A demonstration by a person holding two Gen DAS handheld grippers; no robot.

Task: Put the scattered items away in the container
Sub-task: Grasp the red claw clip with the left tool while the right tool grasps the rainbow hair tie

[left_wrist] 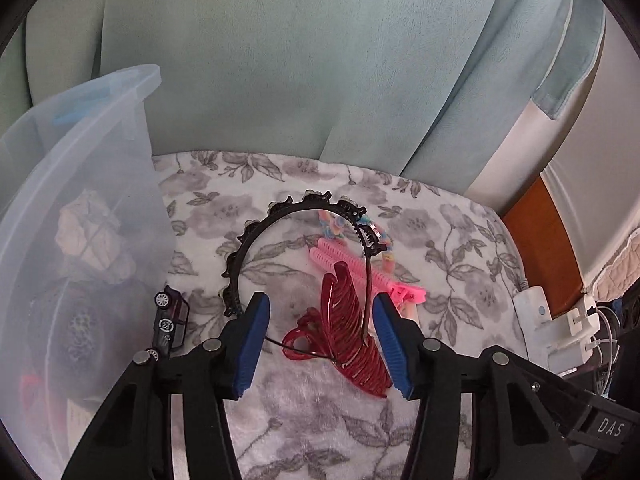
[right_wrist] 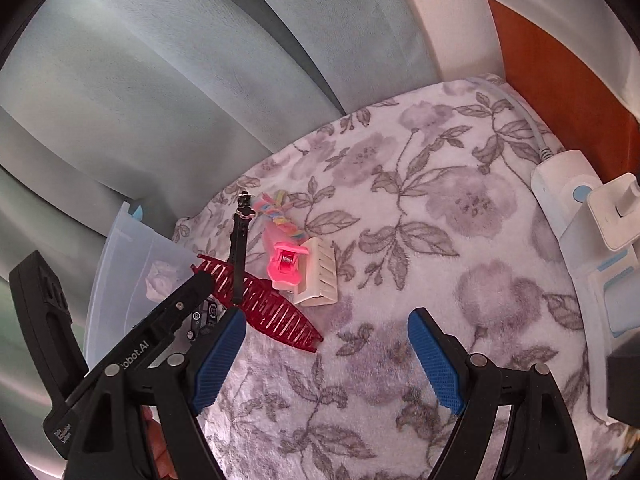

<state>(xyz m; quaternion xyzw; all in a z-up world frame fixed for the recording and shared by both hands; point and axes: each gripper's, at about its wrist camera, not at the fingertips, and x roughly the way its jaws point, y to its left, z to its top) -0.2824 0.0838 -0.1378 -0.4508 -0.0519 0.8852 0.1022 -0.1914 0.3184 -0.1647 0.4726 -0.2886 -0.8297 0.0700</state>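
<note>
**Red hair claw between the left tongs, bin close at their left**

Red hair claw [left_wrist: 348, 336] lies on the blanket between the blue pads of the left gripper [left_wrist: 326, 344]; the jaws stand apart and neither pad presses on it. A black toothed headband [left_wrist: 256, 236] arches over the claw, one end coming down just inside the right-hand pad. Beyond that pad lie a pink hair clip [left_wrist: 360, 268] and a pastel braided hair tie [left_wrist: 380, 240]. Just left of the tongs a dark toy car [left_wrist: 170, 320] rests against the wall of a translucent plastic bin [left_wrist: 100, 152]. Through the wall show a pale crumpled item, a dark round object and something red; what they are cannot be told.

The right gripper [right_wrist: 326, 354] hangs wide open over bare blanket, holding nothing. Ahead and to its left sit the claw, the pink clip and a cream comb-like clip [right_wrist: 320, 276], touching one another, with the left tool's black body reaching in beside them.

Everything rests on a white fleece blanket [right_wrist: 420, 200] printed with grey flowers. Pale green curtains [left_wrist: 300, 60] hang behind. Right of the right tongs, a white power strip [right_wrist: 568, 184] lies at the blanket's edge.
</note>
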